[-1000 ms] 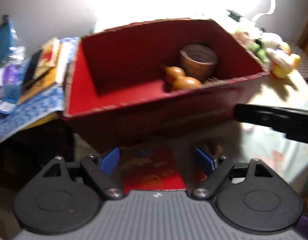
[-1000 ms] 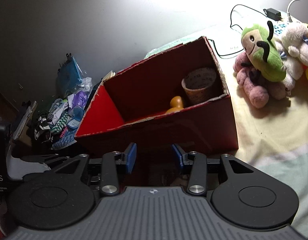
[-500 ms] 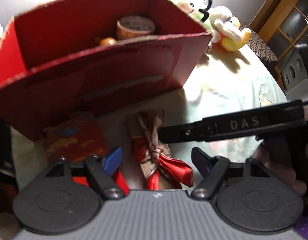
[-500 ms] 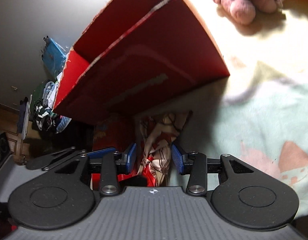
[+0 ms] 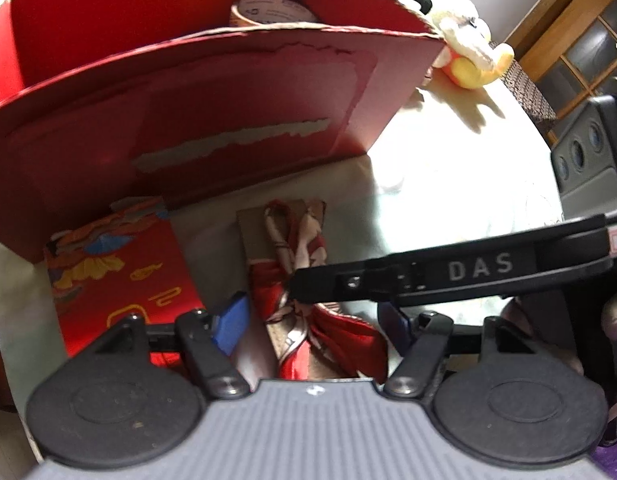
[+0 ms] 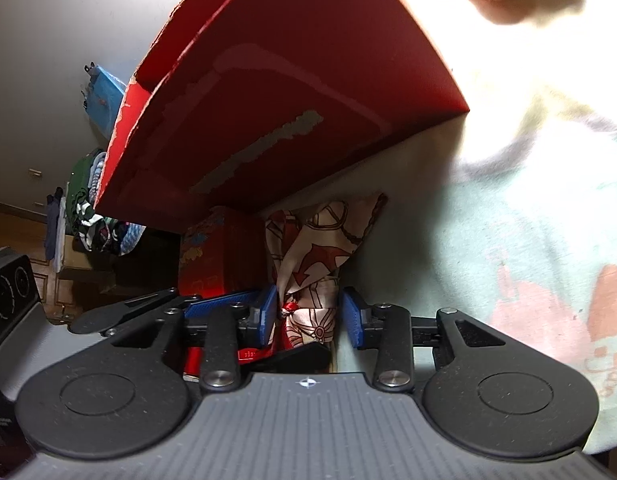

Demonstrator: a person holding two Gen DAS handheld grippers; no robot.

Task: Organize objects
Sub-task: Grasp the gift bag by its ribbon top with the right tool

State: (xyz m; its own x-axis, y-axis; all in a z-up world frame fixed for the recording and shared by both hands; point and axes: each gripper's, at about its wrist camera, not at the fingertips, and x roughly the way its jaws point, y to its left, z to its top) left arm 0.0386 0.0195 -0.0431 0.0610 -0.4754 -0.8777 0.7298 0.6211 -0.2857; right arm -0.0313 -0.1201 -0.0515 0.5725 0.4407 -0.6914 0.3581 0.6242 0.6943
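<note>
A roll of brown tape point(image 5: 274, 14) already sat in the torn red cardboard box point(image 5: 228, 120); the knotted red-and-cream patterned scarf point(image 6: 308, 276) remained outside, the right gripper point(image 6: 308, 316) seemingly open around it, the left gripper point(image 5: 312, 322) open.

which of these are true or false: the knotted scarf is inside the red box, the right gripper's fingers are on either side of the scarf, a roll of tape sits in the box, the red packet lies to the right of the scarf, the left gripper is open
1. The knotted scarf is inside the red box. False: it lies on the cloth in front of the box.
2. The right gripper has a finger on each side of the scarf. True.
3. A roll of tape sits in the box. True.
4. The red packet lies to the right of the scarf. False: it lies to its left.
5. The left gripper is open. True.
</note>
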